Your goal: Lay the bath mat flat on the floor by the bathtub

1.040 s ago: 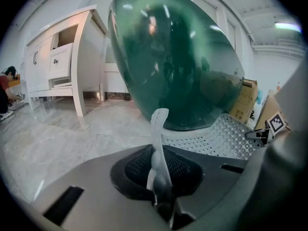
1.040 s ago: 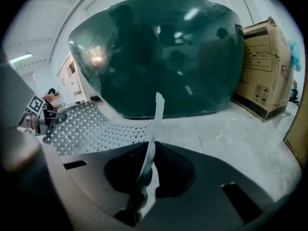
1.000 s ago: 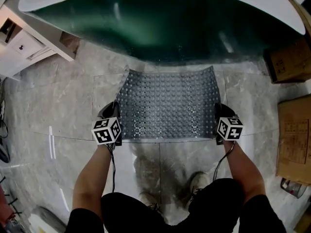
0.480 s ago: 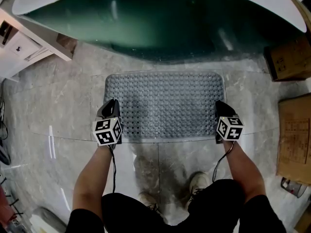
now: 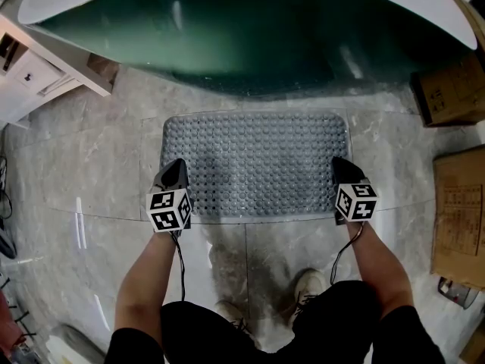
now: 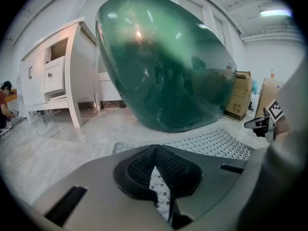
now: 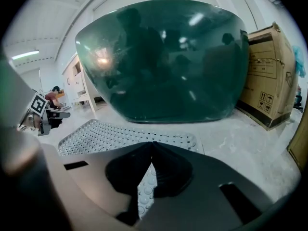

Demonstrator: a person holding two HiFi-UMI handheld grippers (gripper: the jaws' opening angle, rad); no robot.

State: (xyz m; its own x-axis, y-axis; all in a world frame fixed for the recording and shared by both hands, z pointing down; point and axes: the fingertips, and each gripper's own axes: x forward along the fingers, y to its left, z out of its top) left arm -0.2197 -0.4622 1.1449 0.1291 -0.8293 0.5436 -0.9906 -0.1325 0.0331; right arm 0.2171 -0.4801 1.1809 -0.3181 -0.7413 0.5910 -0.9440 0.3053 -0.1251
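Both closed, left claw (image 5: pixel 176 170), right claw (image 5: pixel 339 167) pinching bath mat (image 5: pixel 254 161) edges, beside bathtub (image 5: pixel 250 29)

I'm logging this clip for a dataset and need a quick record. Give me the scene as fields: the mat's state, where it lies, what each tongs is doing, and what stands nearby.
mat: bath mat, grey, studded, spread flat
place: on the marble floor, in front of the green bathtub
left tongs: closed on the mat's left edge
right tongs: closed on the mat's right edge
left side: white cabinet
right side: cardboard boxes
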